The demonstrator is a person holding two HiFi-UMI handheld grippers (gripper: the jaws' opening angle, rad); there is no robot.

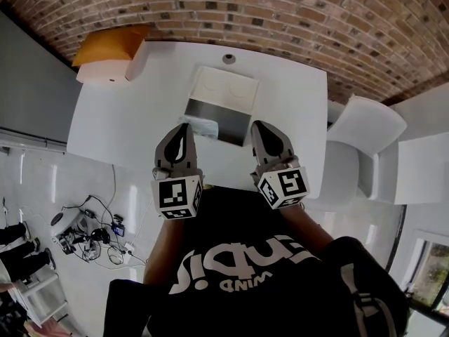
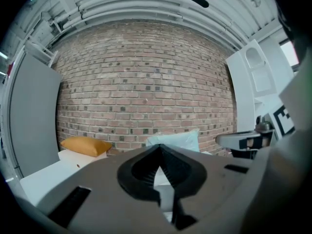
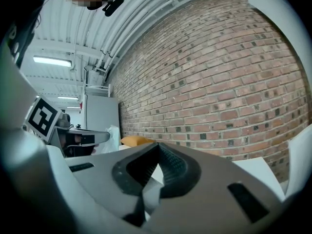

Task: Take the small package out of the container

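Nearest, both grippers are held side by side over the near edge of the white desk (image 1: 98,125). The left gripper (image 1: 184,129) has its fingers clenched on nothing, and the right gripper (image 1: 259,126) the same (in each gripper view the dark pads meet at the tips). Just beyond the left fingertips lies the small package (image 1: 202,125), a pale bluish bag, at the near left corner of the container (image 1: 223,88), a white box with its lid open. Whether the package rests inside or over the rim, I cannot tell. Farther, at the desk's far left corner, an orange envelope (image 1: 109,44) lies on a white box (image 1: 105,70), before the brick wall (image 1: 280,12).
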